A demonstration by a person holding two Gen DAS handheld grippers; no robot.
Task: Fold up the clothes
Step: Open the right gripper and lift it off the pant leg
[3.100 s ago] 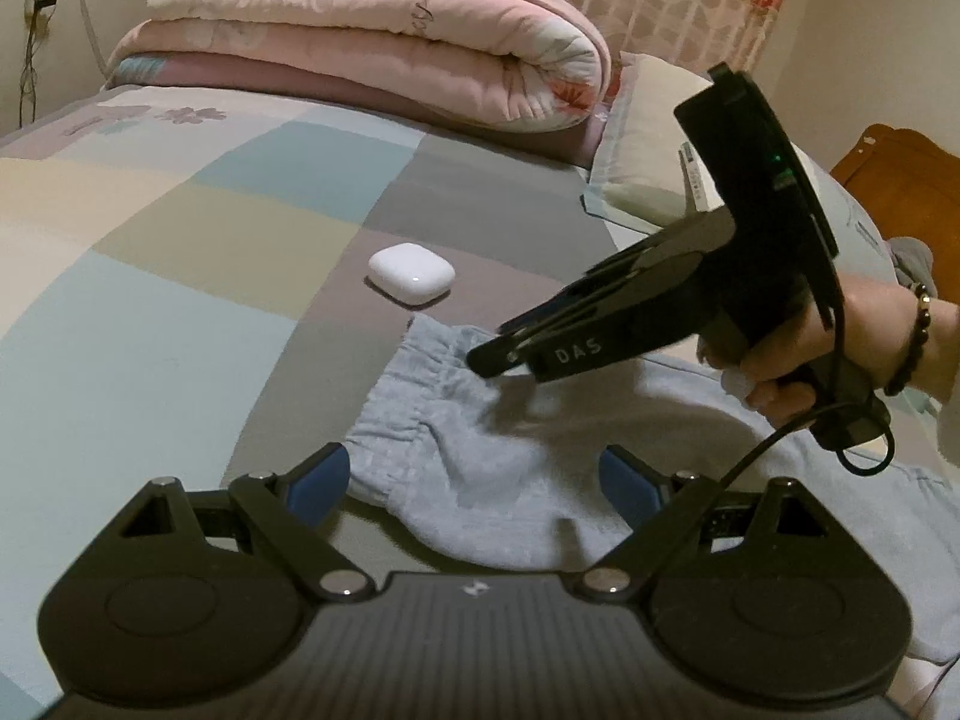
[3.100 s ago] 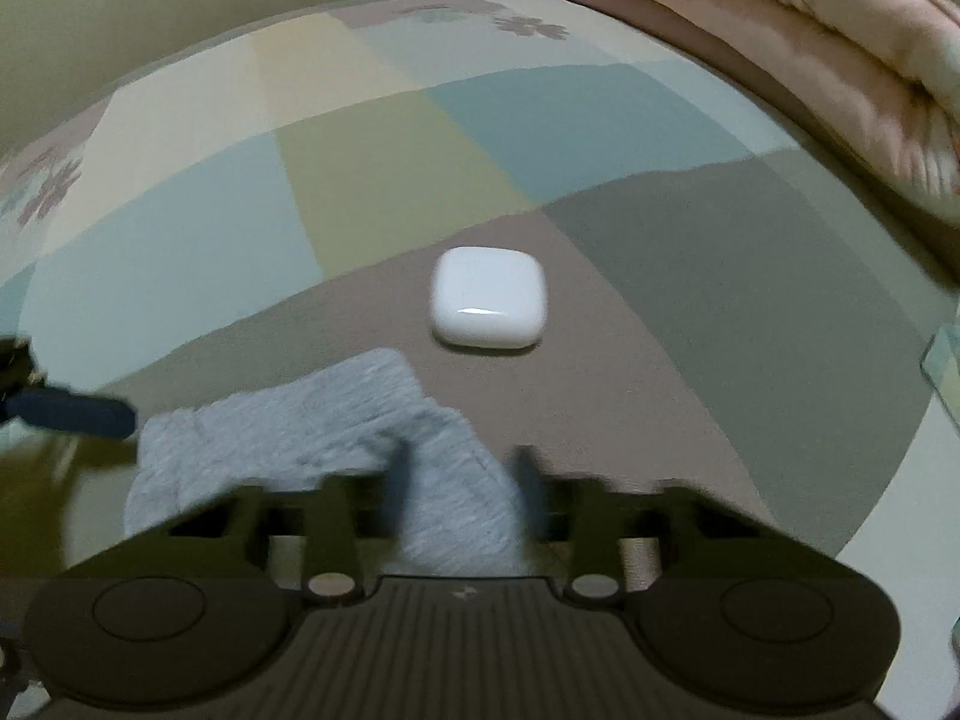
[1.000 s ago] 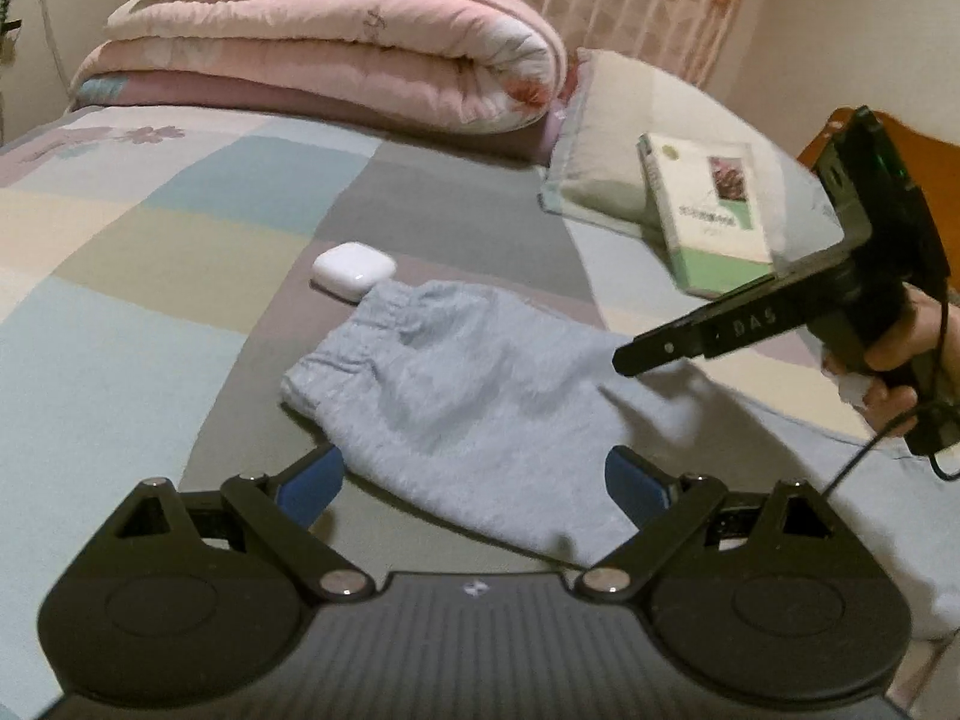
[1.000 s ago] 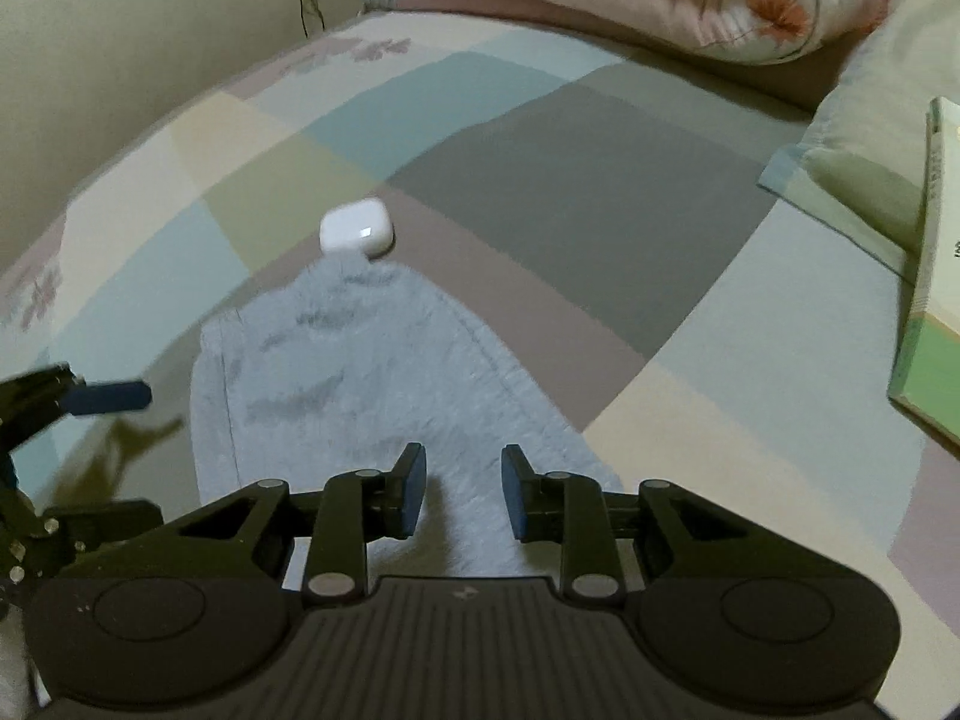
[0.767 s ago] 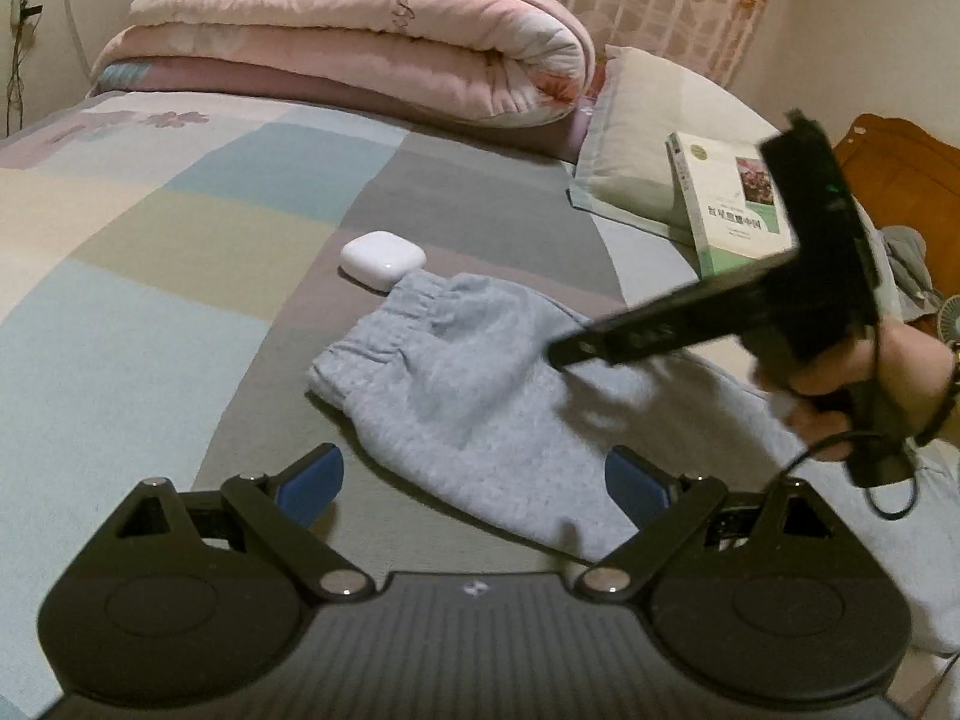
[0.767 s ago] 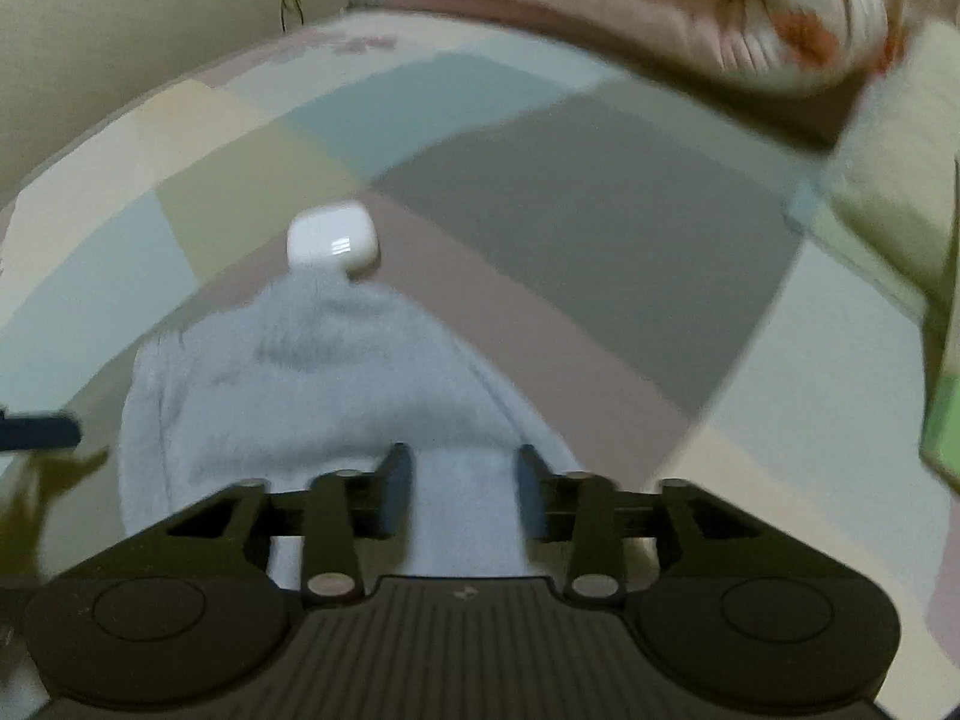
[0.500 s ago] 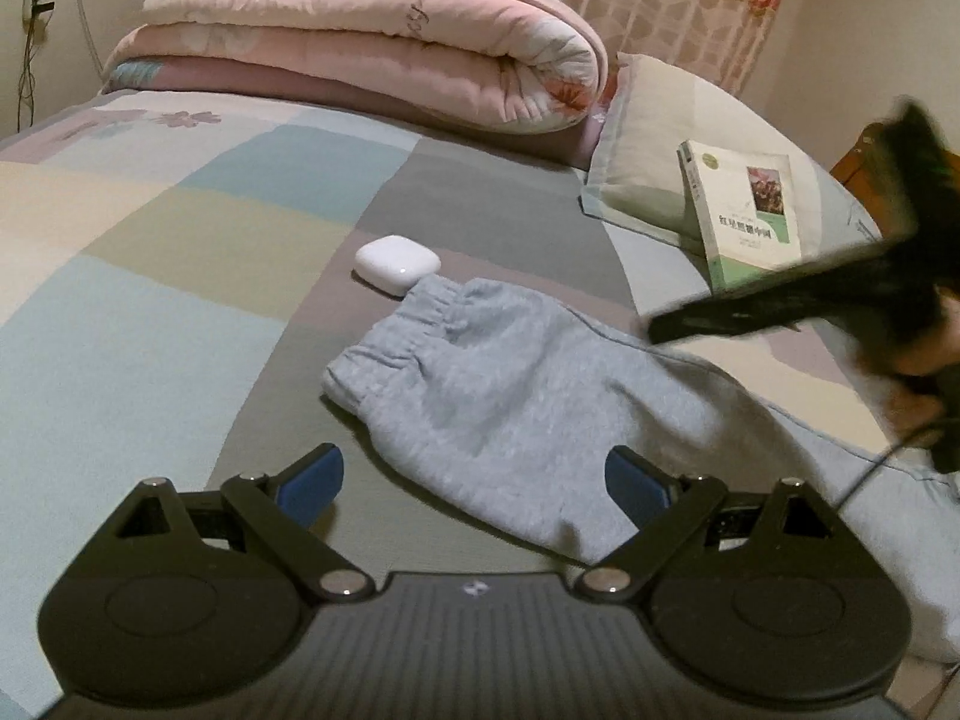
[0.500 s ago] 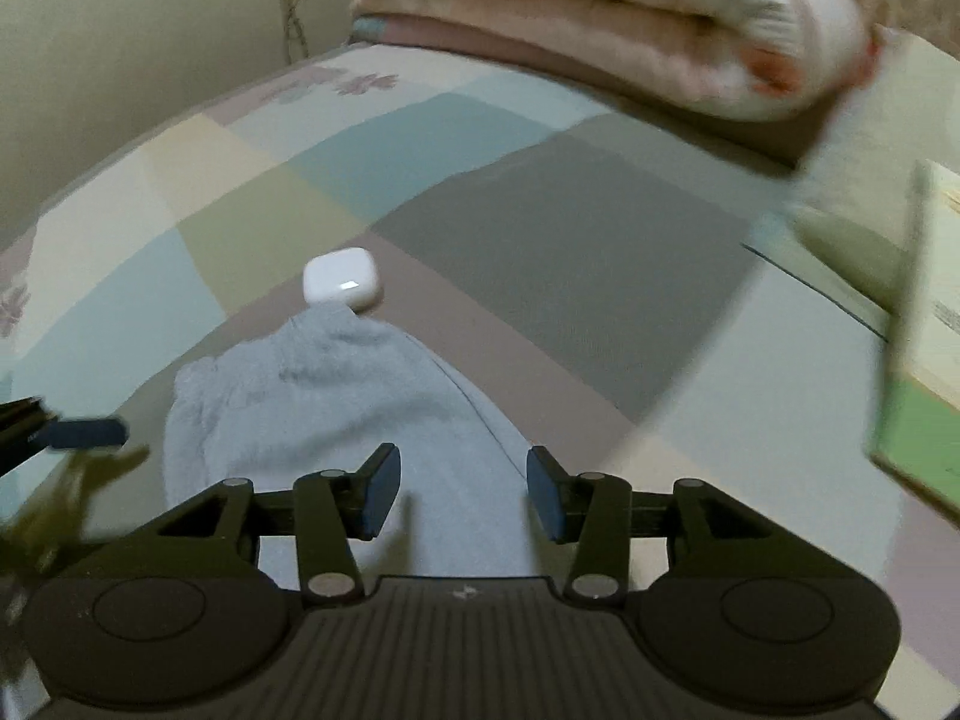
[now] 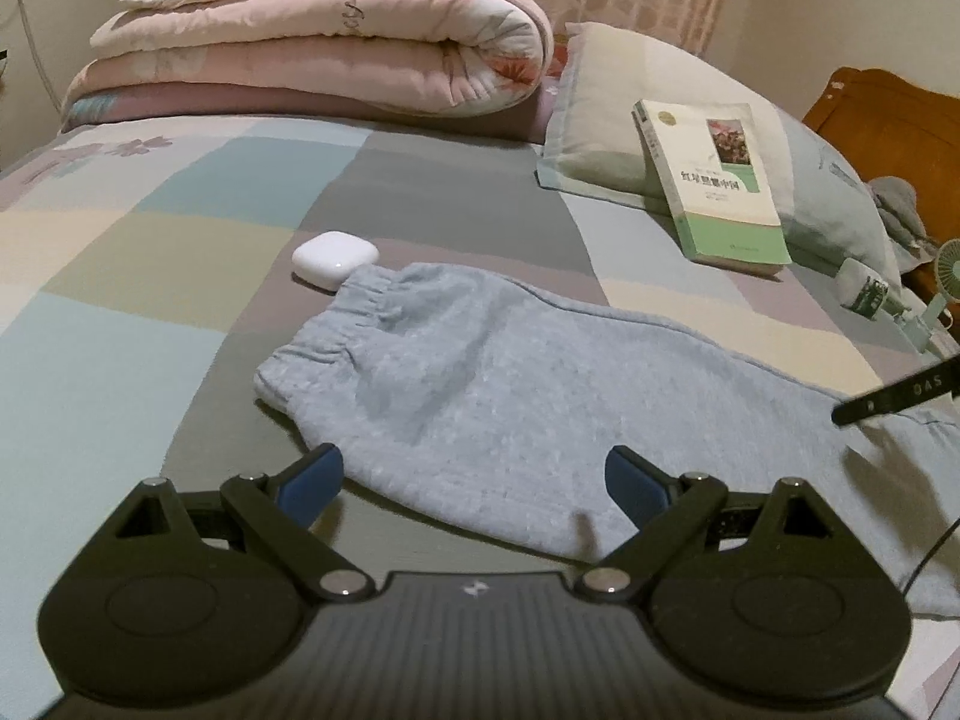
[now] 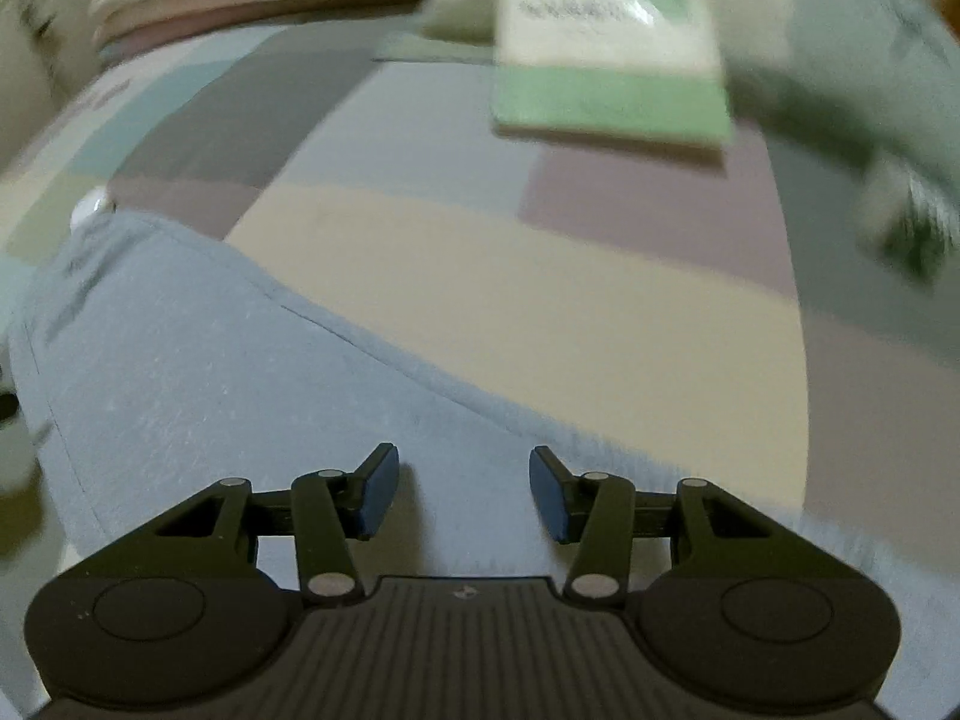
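Light grey-blue sweatpants [image 9: 510, 384] lie flat on the checked bedsheet [image 9: 150, 276], their elastic waistband at the left and the legs running off to the right. My left gripper [image 9: 474, 480] hovers at the near edge of the pants, open wide, with nothing between its blue pads. My right gripper [image 10: 462, 495] is open too, a little above the pants [image 10: 198, 372] near their far edge, gripping nothing. In the left wrist view only one of its black fingers [image 9: 894, 399] shows, at the right edge over the leg part.
A white earbud case [image 9: 334, 258] touches the waistband. A book [image 9: 714, 180] leans on a pillow [image 9: 606, 126]. A folded pink quilt [image 9: 312, 54] lies at the head of the bed. A small fan [image 9: 948, 276] and a wooden headboard [image 9: 888, 120] are at the far right.
My right gripper has swept right along the pants, away from the waistband, and its jaws have widened. The left gripper has stayed put and open.
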